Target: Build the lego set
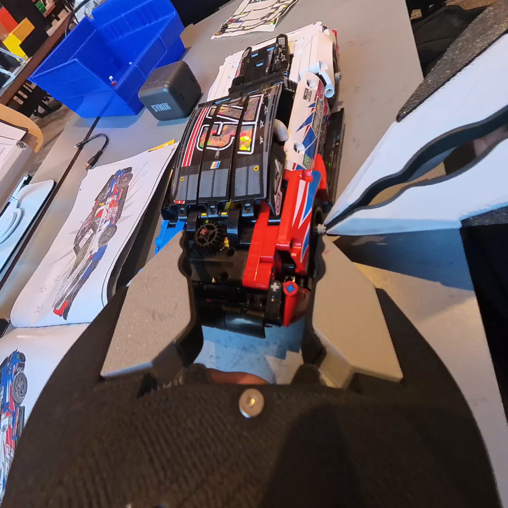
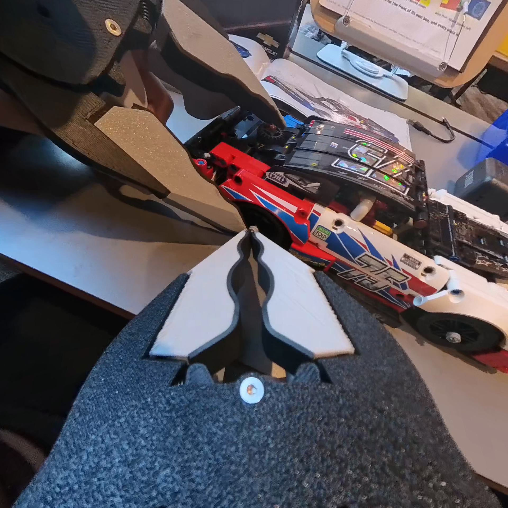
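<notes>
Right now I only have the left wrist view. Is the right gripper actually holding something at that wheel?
Observer: Yes. The right gripper is shut on a small grey pin, its tip at the black wheel under the red arch.
Operator: And the wheel at the white end of the car? It's hidden for me.
Observer: The car has the far wheel fitted on this side. It has a spoked black rim with a grey piece already at its hub.
</notes>
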{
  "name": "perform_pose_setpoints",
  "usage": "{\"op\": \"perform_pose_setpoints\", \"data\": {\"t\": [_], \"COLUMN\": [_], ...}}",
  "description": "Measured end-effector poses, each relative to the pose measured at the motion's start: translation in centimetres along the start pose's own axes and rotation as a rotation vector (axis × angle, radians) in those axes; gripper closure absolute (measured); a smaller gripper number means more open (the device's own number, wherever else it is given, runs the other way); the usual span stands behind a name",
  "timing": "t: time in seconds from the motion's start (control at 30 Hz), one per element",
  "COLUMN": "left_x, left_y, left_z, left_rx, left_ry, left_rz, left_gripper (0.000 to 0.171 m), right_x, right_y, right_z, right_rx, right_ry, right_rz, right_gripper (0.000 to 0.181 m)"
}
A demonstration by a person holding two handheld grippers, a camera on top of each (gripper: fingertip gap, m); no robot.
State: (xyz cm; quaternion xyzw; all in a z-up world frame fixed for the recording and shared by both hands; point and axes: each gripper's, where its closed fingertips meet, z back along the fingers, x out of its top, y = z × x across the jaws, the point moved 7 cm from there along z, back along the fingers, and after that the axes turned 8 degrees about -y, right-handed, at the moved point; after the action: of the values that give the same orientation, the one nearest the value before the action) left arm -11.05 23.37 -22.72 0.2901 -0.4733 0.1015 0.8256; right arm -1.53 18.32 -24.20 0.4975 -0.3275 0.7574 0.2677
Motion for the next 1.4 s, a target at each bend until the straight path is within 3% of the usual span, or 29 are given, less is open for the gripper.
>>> {"op": "perform_pose_setpoints", "data": {"t": [0.3, 0.43, 0.53, 0.63, 0.7, 0.83, 0.9, 0.93, 1.0, 1.23, 1.3, 1.33, 1.4], "left_x": [-0.1, 0.0, 0.1, 1.7, 3.1, 2.7, 1.5, 0.9, -0.5, -2.1, -2.0, -2.3, -2.9], "left_y": [-0.1, 0.0, 0.3, 1.2, 1.8, 2.3, 2.4, 2.3, 2.1, 3.0, 2.9, 2.8, 2.8], "left_z": [0.1, 0.2, 0.6, 2.1, 3.9, 6.9, 7.8, 8.0, 7.7, 5.0, 4.1, 3.6, 3.1], "left_rx": [0.003, -0.013, -0.054, -0.062, -0.026, 0.035, 0.076, 0.077, 0.076, -0.061, -0.145, -0.141, -0.109], "left_ry": [-0.001, -0.009, -0.024, -0.061, -0.1, -0.028, -0.018, -0.003, 0.028, 0.038, 0.018, 0.042, 0.062], "left_rz": [-0.012, -0.014, 0.04, 0.095, 0.151, 0.343, 0.474, 0.539, 0.655, 1.015, 1.114, 1.139, 1.121], "left_gripper": [0.082, 0.08, 0.081, 0.081, 0.082, 0.076, 0.082, 0.082, 0.083, 0.083, 0.094, 0.086, 0.096], "right_x": [-0.1, 0.9, 1.5, 1.6, 0.4, -2.8, -4.0, -4.6, -5.2, -6.2, -6.0, -5.9, -5.9], "right_y": [-0.1, -1.3, -5.5, -12.1, -16.5, -22.7, -24.4, -25.0, -25.7, -24.4, -23.9, -23.7, -23.6], "right_z": [0.0, 2.9, 7.0, 10.8, 11.5, 9.5, 7.8, 6.9, 5.3, 2.3, 2.0, 1.9, 1.8], "right_rx": [0.036, 0.069, -0.005, -0.082, -0.02, 0.204, 0.31, 0.351, 0.457, 0.659, 0.671, 0.682, 0.658], "right_ry": [-0.003, -0.029, 0.02, 0.064, 0.122, 0.177, 0.171, 0.178, 0.171, 0.185, 0.153, 0.149, 0.156], "right_rz": [0.02, -0.041, -0.058, 0.026, -0.002, -0.334, -0.465, -0.538, -0.634, -0.746, -0.748, -0.746, -0.712], "right_gripper": [0.181, 0.181, 0.168, 0.151, 0.151, 0.125, 0.123, 0.112, 0.113, 0.114, 0.112, 0.11, 0.112]}}
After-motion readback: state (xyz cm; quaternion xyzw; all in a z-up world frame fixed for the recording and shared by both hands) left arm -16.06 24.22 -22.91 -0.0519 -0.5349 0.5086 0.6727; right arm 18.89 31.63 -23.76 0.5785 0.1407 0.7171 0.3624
